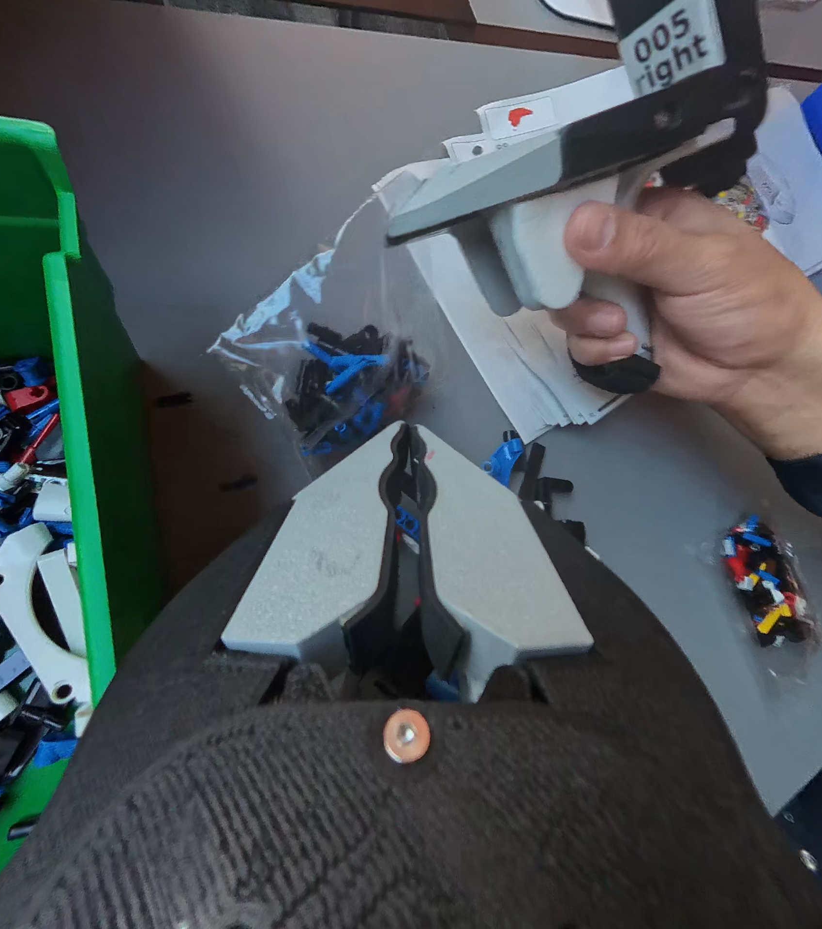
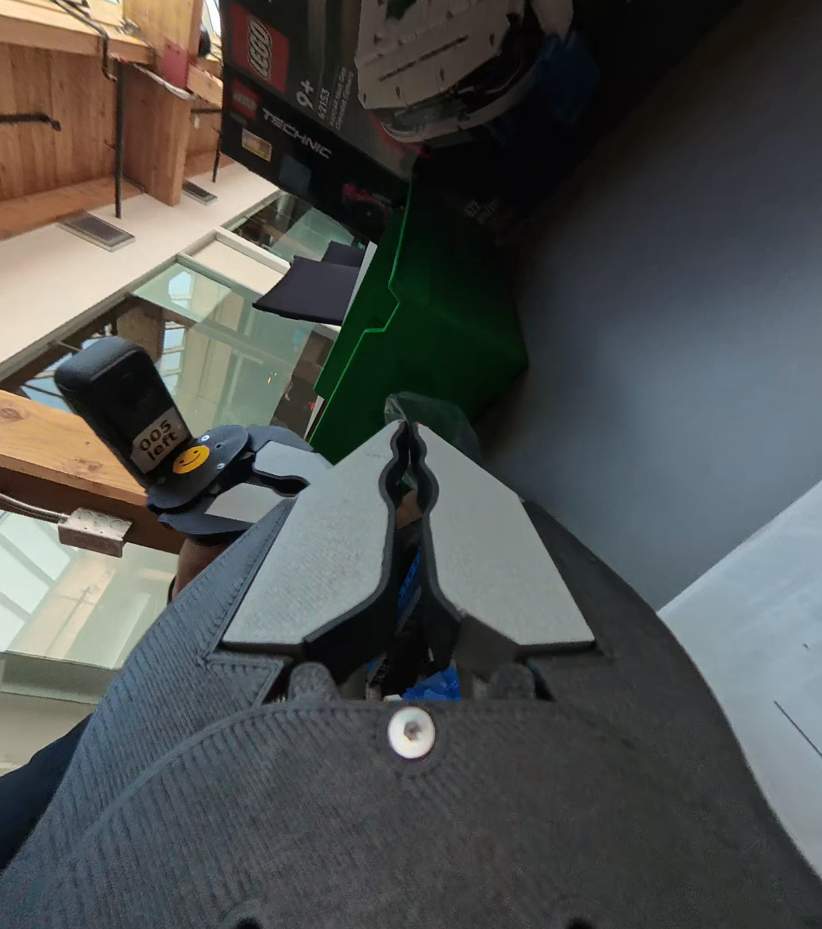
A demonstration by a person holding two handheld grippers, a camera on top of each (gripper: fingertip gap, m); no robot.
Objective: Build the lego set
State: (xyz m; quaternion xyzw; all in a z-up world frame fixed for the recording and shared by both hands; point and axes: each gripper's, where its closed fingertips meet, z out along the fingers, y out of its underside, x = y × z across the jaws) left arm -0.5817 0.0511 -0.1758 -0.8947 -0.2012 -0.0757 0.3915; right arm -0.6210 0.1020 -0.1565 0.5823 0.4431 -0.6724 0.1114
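We see the right gripper (image 1: 391, 236) pinching the clear plastic bag of blue and black pieces (image 1: 333, 372) above the grey table (image 1: 650, 502); the left gripper (image 1: 410, 427), below the bag, is pressed together on nothing.

The right gripper (image 2: 410, 427) is seen with its grey fingers (image 2: 348, 513) closed, a clear plastic bag (image 2: 429, 407) pinched at the tips. A green bin (image 2: 429, 321) is set just beyond on the grey table (image 2: 700, 301). The left gripper (image 2: 268, 472) is held at left, before a dark printed box (image 2: 298, 100).
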